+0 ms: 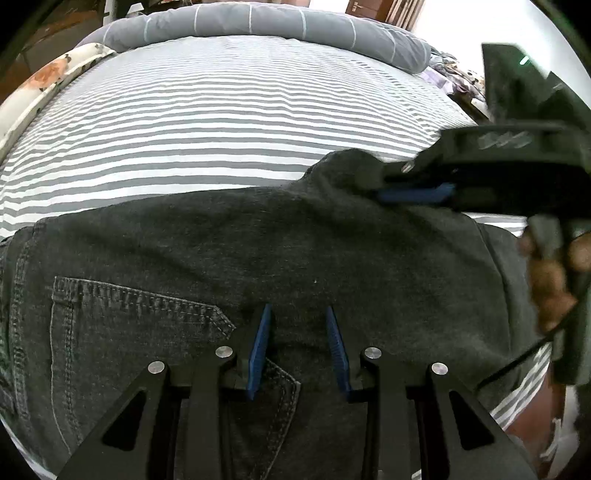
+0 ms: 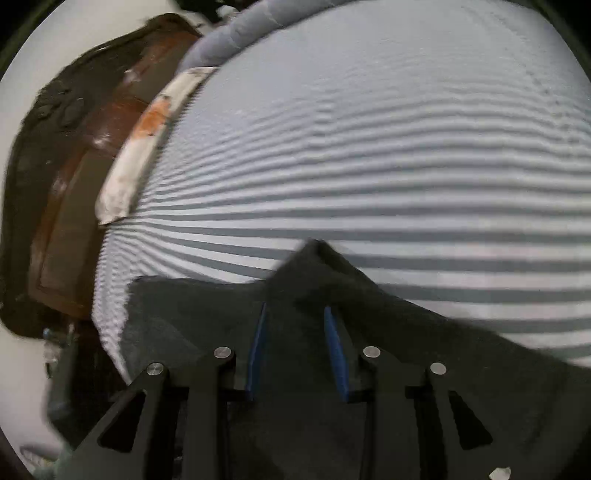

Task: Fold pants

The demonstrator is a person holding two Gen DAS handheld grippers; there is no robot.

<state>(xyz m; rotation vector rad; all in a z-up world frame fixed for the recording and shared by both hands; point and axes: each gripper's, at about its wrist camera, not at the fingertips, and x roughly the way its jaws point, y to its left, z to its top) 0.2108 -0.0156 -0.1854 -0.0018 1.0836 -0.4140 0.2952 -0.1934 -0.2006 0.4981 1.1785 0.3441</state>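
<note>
We see the bed (image 1: 229, 122), spread with a grey-and-white striped sheet, filling most of both views, with a grey rolled quilt (image 1: 258, 22) along its far edge and a floral cloth (image 1: 44, 81) at the far left. The pants (image 1: 229, 258), dark grey denim with a stitched back pocket (image 1: 122, 325) showing near left, lie across the near part of the bed, one corner raised to a peak on the right. Our right hand-held gripper (image 1: 373, 181) reaches in from the right and, as far as we can judge from the left wrist view, pinches that raised corner between its blue pads; in its own view the jaws stand slightly apart with dark fabric bunched up between them, so the hold looks shallow. Our left hand-held gripper (image 1: 299, 350) hovers over the middle of the pants beside the pocket, jaws parted and holding nothing. We judge the risks thus: the corner could slip from so thin a pinch if the fold is pulled fast, denim being heavy and stiff; the lift could also drag the whole garment across the sheet, since the left one pins nothing down; and a fold led from one corner alone may land skewed.
</note>
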